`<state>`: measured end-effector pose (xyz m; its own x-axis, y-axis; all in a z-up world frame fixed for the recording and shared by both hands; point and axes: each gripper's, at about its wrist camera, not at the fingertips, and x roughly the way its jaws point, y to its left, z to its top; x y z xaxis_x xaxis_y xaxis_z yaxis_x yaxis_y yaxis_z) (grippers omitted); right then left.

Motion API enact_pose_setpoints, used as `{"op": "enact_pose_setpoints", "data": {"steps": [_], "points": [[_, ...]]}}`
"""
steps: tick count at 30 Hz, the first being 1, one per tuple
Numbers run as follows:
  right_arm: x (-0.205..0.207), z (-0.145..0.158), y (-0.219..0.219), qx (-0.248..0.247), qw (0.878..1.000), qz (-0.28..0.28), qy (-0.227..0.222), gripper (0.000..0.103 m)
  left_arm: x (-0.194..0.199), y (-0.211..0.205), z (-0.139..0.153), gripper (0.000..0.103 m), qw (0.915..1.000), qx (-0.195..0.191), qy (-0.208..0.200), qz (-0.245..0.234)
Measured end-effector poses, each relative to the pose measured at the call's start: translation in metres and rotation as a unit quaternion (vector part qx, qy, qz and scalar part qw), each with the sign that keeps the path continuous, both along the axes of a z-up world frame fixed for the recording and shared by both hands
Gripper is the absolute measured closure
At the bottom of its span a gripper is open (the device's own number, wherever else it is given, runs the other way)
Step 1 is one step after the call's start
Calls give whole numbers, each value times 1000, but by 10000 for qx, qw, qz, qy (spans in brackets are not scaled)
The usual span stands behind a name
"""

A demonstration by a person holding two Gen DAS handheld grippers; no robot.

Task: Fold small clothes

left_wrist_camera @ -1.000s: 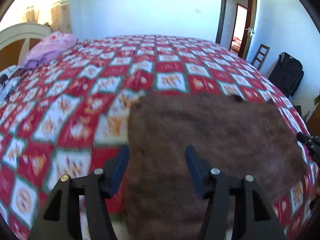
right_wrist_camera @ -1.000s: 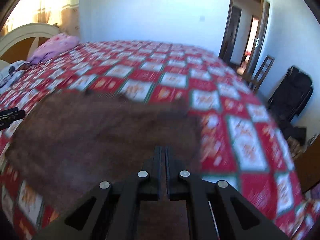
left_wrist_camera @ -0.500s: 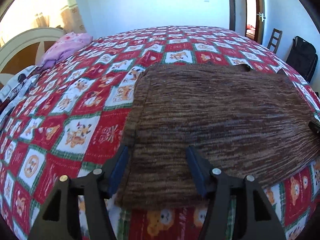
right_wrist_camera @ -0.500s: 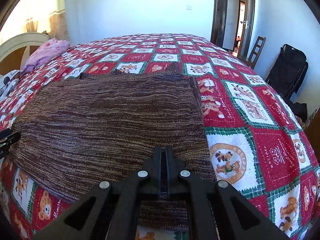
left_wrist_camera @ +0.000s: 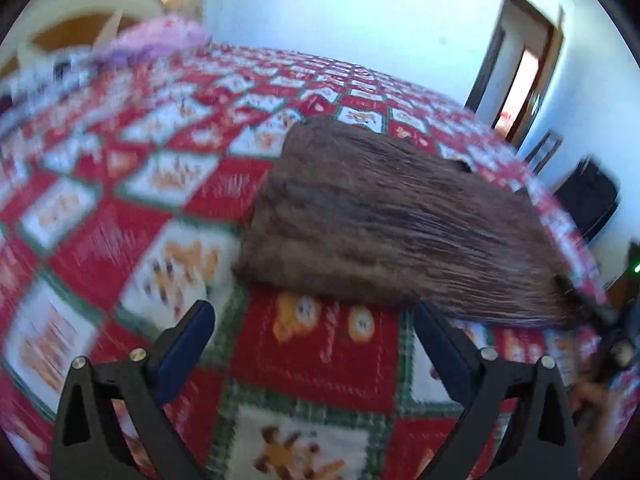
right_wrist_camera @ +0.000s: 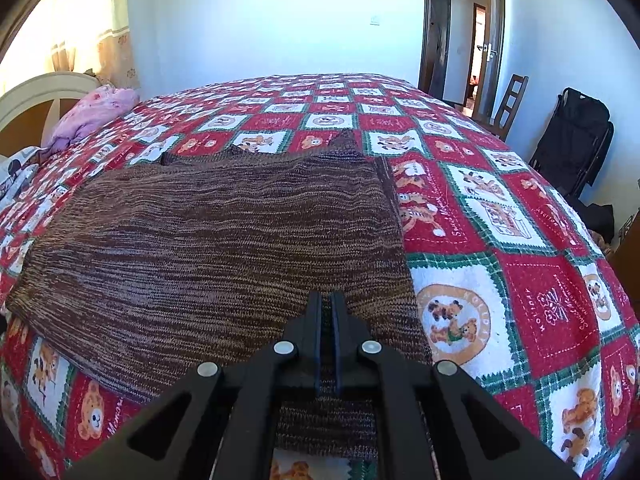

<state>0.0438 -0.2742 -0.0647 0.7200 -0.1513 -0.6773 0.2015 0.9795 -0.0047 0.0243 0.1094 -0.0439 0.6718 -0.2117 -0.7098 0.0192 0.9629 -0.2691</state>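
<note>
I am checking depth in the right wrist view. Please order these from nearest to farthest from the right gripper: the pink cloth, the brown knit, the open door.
1. brown knit: pinched in the right gripper, spread ahead and leftward.
2. pink cloth: far left, by the headboard.
3. open door: beyond the bed, upper right.

Coarse, matt knitted wool in streaky brown for the garment (right_wrist_camera: 224, 240), soft woven cloth in red, white and green for the bedspread (right_wrist_camera: 520, 280), matt black plastic with bright metal rivets and blue rubbery pads on the right gripper (right_wrist_camera: 327, 300) and left gripper (left_wrist_camera: 312, 320).
</note>
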Motion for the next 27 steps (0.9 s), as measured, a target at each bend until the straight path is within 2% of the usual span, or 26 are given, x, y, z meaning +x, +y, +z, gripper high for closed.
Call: {"op": "enact_pose_setpoints", "data": {"steps": [2,3,4,6,10,12,16,19,21,27], "points": [[0,0,-3,95,10000,8,-22,98,-1,8,-7,13,9992,-355,36,191],[0,0,-4,157,9999,13,-37,98,-5,10,-7,16,9985,-456,-89,299],[-1,0,-6,207,9998,17,-47,98,-7,13,-6,23,9968,-665,-261,372],[-1,-1,-9,289,9996,26,-68,98,-2,13,-6,31,9942,-987,-242,360],[-2,-1,-12,405,9991,37,-98,98,4,14,-11,32,9803,-1830,-118,732],[-2,-1,-12,423,9990,42,-107,98,6,9,-13,32,9750,-2080,-75,781],[-2,-2,-13,398,9991,44,-105,98,27,4,-13,32,9746,-2090,-152,795],[-2,-2,-13,387,9992,44,-103,98,43,12,-15,32,9666,-2372,-137,958],[-2,-2,-13,387,9992,43,-106,98,42,15,-15,32,9646,-2451,-134,963],[-1,-2,-12,346,9993,40,-98,98,30,24,-17,35,9679,-2266,-225,1062]]}}
